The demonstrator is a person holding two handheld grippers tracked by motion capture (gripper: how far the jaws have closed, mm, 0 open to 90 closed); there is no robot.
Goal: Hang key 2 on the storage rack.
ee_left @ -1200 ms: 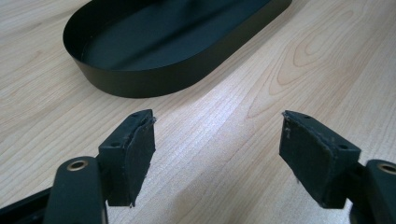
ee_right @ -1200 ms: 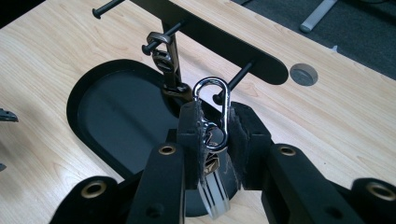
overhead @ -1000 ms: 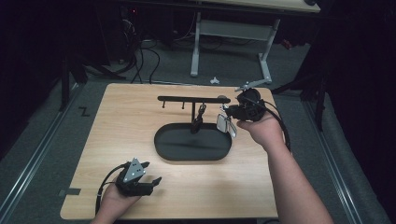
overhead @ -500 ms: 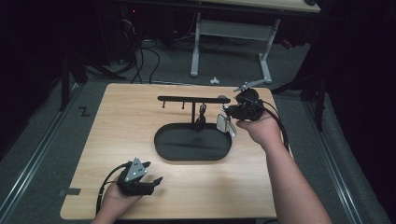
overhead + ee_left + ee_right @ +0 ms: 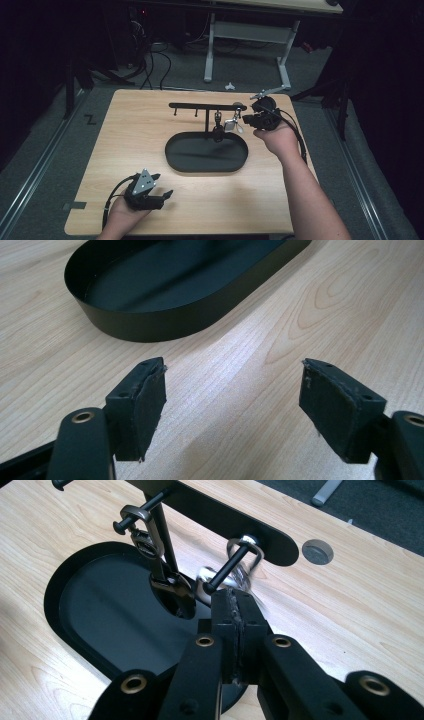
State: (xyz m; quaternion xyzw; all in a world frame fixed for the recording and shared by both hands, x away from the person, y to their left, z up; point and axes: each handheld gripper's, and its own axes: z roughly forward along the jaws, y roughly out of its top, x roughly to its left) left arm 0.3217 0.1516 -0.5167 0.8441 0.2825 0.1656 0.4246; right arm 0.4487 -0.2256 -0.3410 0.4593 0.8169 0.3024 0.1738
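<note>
Jaws of the right gripper (image 5: 235,600) just pressed together below the silver keyring (image 5: 243,575), earlier slightly apart; left gripper (image 5: 232,405) jaws spread.

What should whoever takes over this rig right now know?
Left gripper: open, idle over the table by the tray.
Right gripper: jaws just closed, shut at the silver ring; grip unclear.
Silver ring is looped on the rack's end peg; black fob hangs from the next peg.
Left: probably slide the ring along its peg, on or off; go gently.

Silver keyring (image 5: 240,577) blurred behind peg, black tray (image 5: 175,290) cropped by frame edge
</note>
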